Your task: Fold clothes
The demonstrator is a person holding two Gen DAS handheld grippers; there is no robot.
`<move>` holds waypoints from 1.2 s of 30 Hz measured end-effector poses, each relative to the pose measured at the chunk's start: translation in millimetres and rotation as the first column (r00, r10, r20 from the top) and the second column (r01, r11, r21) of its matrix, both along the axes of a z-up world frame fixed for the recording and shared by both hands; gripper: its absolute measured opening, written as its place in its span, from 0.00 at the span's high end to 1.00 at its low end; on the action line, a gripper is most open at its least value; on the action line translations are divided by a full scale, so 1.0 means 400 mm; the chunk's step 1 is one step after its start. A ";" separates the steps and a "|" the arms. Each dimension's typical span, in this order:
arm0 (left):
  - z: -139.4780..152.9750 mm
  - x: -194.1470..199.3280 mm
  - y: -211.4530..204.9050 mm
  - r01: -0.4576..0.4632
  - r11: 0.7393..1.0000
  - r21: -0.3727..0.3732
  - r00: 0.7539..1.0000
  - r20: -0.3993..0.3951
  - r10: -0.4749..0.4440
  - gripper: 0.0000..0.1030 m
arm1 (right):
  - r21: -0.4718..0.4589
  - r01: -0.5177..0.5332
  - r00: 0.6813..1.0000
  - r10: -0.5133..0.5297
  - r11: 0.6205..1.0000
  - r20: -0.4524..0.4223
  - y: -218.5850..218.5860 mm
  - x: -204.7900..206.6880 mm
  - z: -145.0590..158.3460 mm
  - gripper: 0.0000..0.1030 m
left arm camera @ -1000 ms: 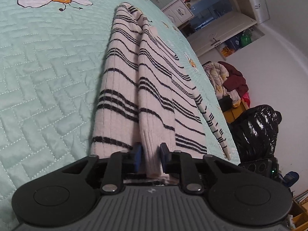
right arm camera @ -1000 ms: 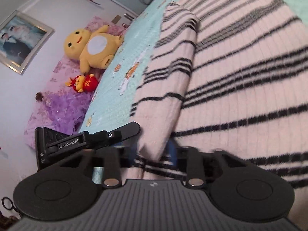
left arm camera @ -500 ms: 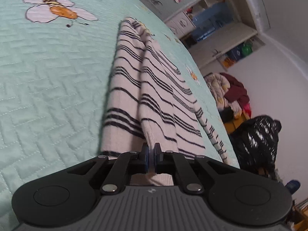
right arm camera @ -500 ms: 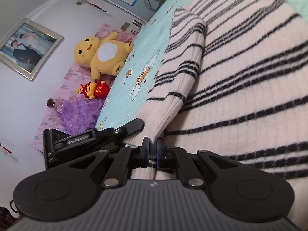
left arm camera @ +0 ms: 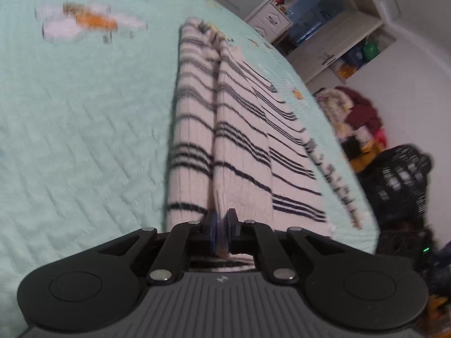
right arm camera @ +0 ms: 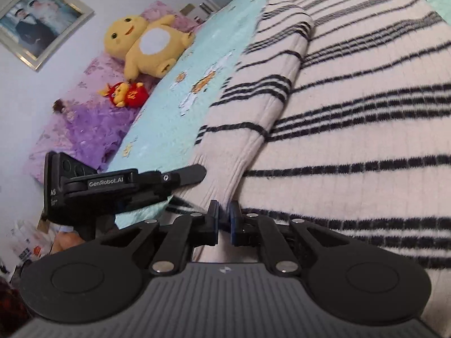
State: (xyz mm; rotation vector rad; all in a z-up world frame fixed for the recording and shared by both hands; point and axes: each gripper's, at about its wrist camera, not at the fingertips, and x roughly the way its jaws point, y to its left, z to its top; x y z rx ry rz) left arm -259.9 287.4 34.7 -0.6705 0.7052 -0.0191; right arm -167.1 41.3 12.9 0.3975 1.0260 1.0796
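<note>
A cream sweater with thin black stripes (left arm camera: 239,146) lies folded lengthwise on the mint quilted bedspread (left arm camera: 84,129). My left gripper (left arm camera: 222,226) is shut on the sweater's near hem, at the fold ridge. In the right wrist view the same sweater (right arm camera: 352,118) fills the right side, with a folded sleeve (right arm camera: 262,107) along its left edge. My right gripper (right arm camera: 224,219) is shut on the sleeve's cuff end. The left gripper (right arm camera: 124,183) shows there at the left, beside the hem.
A yellow plush toy (right arm camera: 146,45) and a small red plush (right arm camera: 125,94) lie on purple pillows (right arm camera: 81,129) at the bed head. A framed photo (right arm camera: 39,19) hangs on the wall. White shelves (left arm camera: 332,28), a clothes pile (left arm camera: 355,112) and a black bag (left arm camera: 400,180) stand past the bed edge.
Both grippers closed on the sweater: open a second ago, shut half a second ago. Since then both have lifted and drawn back slightly with the fabric.
</note>
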 end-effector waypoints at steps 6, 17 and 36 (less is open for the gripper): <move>0.087 0.045 0.011 -0.040 0.998 0.049 0.994 0.107 0.035 0.84 | 0.060 0.056 0.998 -0.057 0.997 0.025 -0.066 0.059 0.029 0.89; -0.062 0.341 -0.034 0.053 0.999 0.009 0.993 0.102 -0.054 0.86 | 0.115 0.039 0.968 -0.066 0.993 0.240 0.183 0.423 0.152 0.89; -0.134 0.353 0.017 0.118 0.983 -0.140 0.972 0.219 -0.086 0.86 | 0.197 0.273 0.962 -0.265 0.942 -0.067 0.327 0.875 -0.112 1.00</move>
